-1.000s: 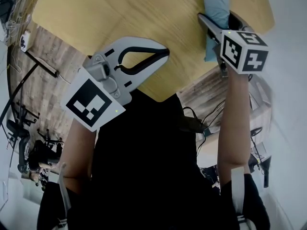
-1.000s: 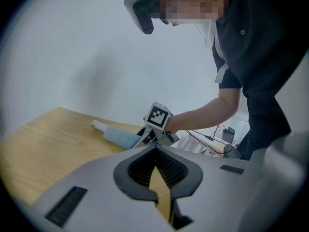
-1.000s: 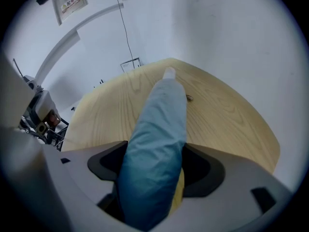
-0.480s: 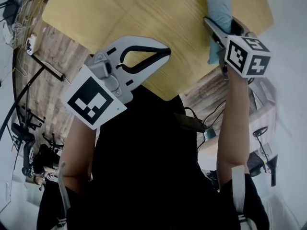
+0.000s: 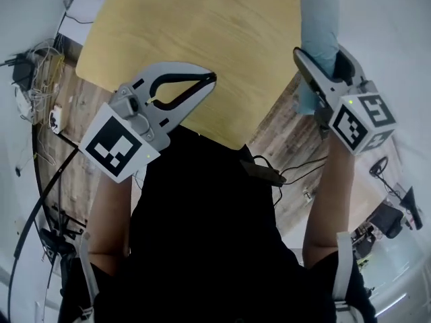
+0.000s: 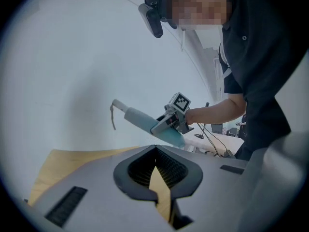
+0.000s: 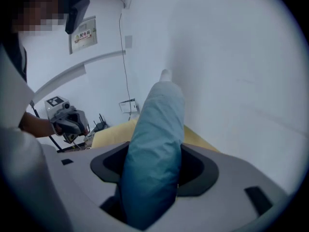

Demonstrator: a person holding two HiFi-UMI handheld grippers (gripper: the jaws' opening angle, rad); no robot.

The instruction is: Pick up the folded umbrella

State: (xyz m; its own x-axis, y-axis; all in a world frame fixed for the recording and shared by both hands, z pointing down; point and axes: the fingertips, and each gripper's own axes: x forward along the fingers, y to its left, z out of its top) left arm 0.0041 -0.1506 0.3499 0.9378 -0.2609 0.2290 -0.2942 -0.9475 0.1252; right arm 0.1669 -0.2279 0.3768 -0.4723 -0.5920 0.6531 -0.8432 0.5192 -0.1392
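Two tongs, listed near to far. My left gripper (image 5: pixel 209 81), at ten o'clock in the head view, has its jaws tip to tip with nothing between them. It hangs over the near edge of the wooden table (image 5: pixel 202 32). My right gripper (image 5: pixel 318 51), at two o'clock, has just been closing its jaws and grips the folded umbrella (image 5: pixel 318 19), whose pale blue sleeve fills the gap. The umbrella points toward one o'clock, in the air by the table's right edge. Beyond lie bare tabletop and white wall (image 7: pixel 231 57).
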